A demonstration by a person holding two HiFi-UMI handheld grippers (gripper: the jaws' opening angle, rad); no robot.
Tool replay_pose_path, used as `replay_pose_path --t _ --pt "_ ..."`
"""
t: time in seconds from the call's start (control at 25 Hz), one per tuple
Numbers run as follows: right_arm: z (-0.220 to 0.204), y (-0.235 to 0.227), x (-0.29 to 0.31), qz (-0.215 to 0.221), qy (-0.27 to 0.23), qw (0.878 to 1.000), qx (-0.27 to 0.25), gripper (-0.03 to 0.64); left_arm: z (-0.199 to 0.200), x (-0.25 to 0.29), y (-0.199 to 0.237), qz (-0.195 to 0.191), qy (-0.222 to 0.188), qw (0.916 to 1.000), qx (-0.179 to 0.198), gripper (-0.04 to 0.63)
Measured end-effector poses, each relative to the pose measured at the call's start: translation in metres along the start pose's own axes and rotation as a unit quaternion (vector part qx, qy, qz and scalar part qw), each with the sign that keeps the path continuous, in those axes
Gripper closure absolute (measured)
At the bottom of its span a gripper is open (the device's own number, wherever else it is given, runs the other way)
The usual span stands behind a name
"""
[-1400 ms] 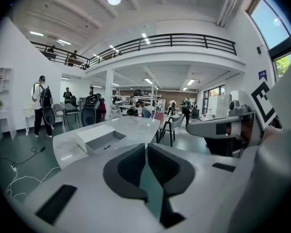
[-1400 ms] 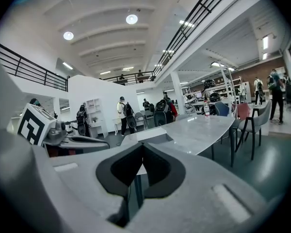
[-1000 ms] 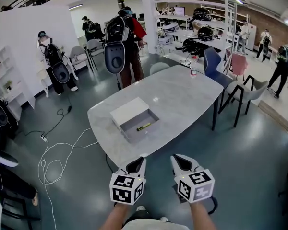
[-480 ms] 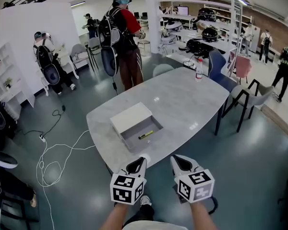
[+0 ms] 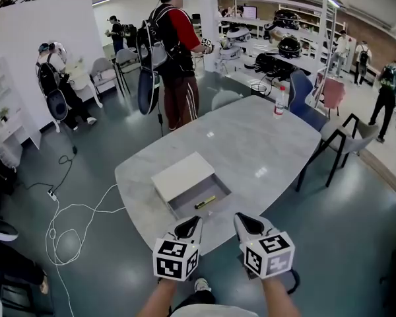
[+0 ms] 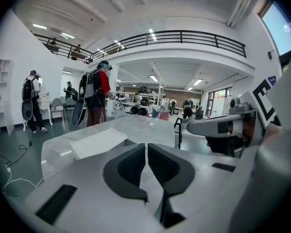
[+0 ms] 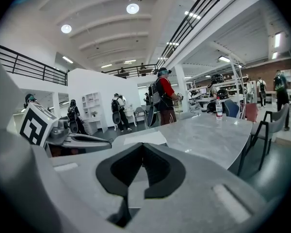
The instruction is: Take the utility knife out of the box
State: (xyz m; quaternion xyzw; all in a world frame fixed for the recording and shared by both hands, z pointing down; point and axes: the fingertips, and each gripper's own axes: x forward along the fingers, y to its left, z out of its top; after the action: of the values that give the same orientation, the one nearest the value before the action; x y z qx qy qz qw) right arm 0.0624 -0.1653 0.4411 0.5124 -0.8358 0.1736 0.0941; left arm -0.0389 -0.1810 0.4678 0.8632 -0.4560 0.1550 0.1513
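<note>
A white box lies on the grey table with its grey drawer pulled out toward me. A yellow and black utility knife rests in the drawer. My left gripper and right gripper hover side by side just short of the table's near edge, both shut and empty. In the left gripper view the shut gripper points at the box. In the right gripper view the shut gripper faces the box and table.
A water bottle stands at the table's far end. Chairs sit along the right side. A person in a red top stands beyond the table, others further back. White cables trail on the floor at left.
The view has moved closer to the table; the box and knife now sit nearer to both grippers. The person in red has stepped nearer the far end. Both grippers stay shut.
</note>
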Motion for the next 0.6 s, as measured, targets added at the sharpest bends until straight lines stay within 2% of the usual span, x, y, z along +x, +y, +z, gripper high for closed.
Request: replay_pose_path --t 0.28,0.6 --pt "0.018 -0.004 0.046 -0.005 0.011 1.000 -0.001 0.612 0.013 0.028 0.035 -0.011 0.009 0.9999 -0.002 0.572" --pt "0.028 0.006 0.085 -0.013 0.022 1.000 -0.006 0.612 0.010 0.045 0.068 -0.031 0.025 0.9992 0.003 0.572"
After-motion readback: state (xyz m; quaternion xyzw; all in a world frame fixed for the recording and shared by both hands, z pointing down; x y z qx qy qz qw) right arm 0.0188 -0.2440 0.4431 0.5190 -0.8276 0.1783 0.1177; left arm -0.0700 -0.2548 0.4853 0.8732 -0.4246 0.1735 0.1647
